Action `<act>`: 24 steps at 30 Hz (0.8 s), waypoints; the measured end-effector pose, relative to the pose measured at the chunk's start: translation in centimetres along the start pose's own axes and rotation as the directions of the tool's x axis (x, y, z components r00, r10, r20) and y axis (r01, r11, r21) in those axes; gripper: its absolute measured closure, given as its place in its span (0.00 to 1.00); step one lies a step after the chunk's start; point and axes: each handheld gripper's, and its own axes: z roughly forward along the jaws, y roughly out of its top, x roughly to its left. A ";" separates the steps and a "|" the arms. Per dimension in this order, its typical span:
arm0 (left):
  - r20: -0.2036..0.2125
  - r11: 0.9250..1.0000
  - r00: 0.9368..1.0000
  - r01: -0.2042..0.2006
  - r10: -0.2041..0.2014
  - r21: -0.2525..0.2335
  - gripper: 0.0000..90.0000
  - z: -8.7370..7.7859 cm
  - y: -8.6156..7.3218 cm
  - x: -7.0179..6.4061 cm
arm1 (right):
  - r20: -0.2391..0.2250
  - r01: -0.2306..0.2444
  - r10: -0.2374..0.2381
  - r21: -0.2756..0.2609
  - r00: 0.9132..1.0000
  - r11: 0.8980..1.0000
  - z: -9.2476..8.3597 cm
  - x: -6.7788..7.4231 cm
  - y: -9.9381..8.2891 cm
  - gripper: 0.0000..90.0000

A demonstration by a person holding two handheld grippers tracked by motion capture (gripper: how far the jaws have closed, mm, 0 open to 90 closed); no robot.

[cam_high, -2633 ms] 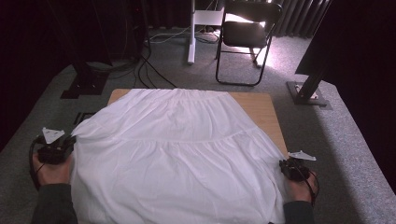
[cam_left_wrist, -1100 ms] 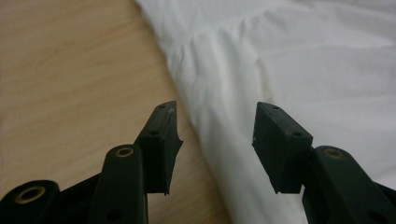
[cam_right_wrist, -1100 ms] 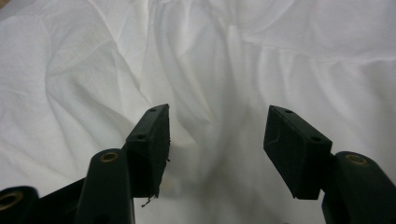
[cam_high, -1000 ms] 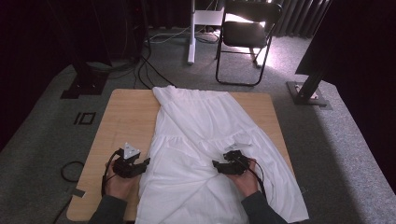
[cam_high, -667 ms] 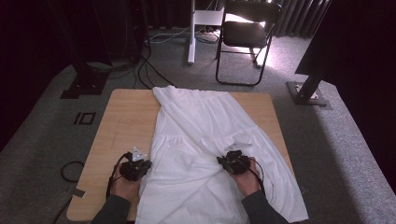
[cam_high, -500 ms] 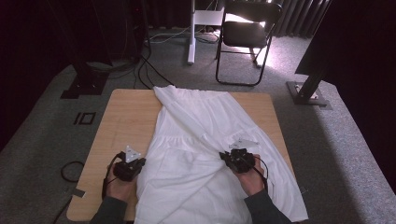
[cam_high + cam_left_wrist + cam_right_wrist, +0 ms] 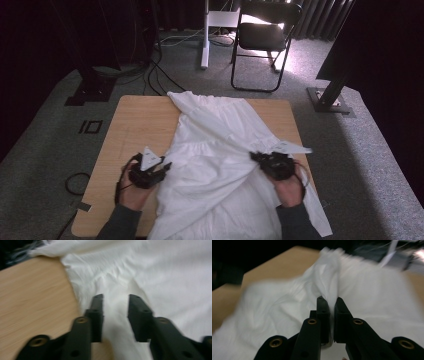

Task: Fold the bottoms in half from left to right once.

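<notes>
Folding the white garment [image 7: 220, 165] on the desk [image 7: 135, 125] is underway: the right tongs [image 7: 331, 302] pinch a fabric ridge, while the left tongs [image 7: 115, 302], just reopening, straddle cloth ungripped. Next, the left must re-grip.

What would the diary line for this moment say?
work: folding white dress on table | left tongs: just opening, cloth between, not pinched | right tongs: shut on dress fold

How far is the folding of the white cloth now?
Done: the white cloth lies gathered into a narrower shape, leaving the table bare on the left. In hand: the right gripper pinches a fold; the left gripper, jaws apart, has just been opening over the cloth. Left: the lower part hangs unfolded.
</notes>
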 end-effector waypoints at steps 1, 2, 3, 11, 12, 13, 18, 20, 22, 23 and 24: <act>0.018 1.000 1.000 -0.014 0.014 0.020 0.63 1.1 -0.1 -0.9 | 0.048 -0.021 0.022 -0.035 0.999 0.999 -1.0 -1.2 0.2 0.95; 0.039 0.999 0.999 -0.032 0.030 0.042 0.62 2.2 -0.2 -1.7 | 0.113 -0.033 0.039 -0.052 0.993 0.998 -1.6 -2.5 0.1 0.95; 0.052 0.998 0.998 -0.038 0.035 0.057 0.61 3.3 -0.4 -2.6 | 0.181 -0.038 0.043 -0.035 0.983 0.999 -1.8 -3.9 -0.2 0.95; 0.045 0.984 0.997 -0.062 0.056 0.169 0.56 8.4 -1.6 -5.4 | 0.318 -0.152 0.059 0.277 0.946 0.949 2.7 -11.3 -7.9 0.92; 0.056 0.986 0.998 -0.048 0.040 0.158 0.59 8.7 -1.7 -5.1 | 0.320 -0.166 0.066 0.296 0.945 0.941 3.2 -11.7 -8.6 0.92; 0.061 0.987 0.998 -0.033 0.023 0.159 0.62 8.8 -1.7 -4.8 | 0.321 -0.179 0.070 0.323 0.944 0.929 3.7 -12.0 -9.3 0.91; -0.017 0.984 1.000 0.000 0.003 0.179 0.65 9.2 -1.6 -2.1 | 0.297 -0.176 0.064 0.370 0.953 0.912 4.9 -11.1 -10.3 0.89; -0.075 0.981 0.997 0.011 0.004 0.195 0.66 9.3 -1.5 -0.5 | 0.260 -0.179 0.082 0.375 0.962 0.910 5.1 -10.2 -10.4 0.88; -0.138 0.976 0.990 0.013 0.018 0.216 0.69 9.6 -1.5 1.1 | 0.209 -0.170 0.095 0.376 0.973 0.911 5.5 -9.2 -10.5 0.87; -0.166 0.974 0.986 0.018 0.020 0.228 0.70 9.7 -1.4 2.0 | 0.184 -0.164 0.100 0.377 0.978 0.911 5.7 -8.6 -10.4 0.86; -0.200 0.971 0.979 0.022 0.027 0.237 0.71 9.9 -1.4 2.8 | 0.160 -0.151 0.096 0.381 0.982 0.912 6.1 -8.0 -10.4 0.86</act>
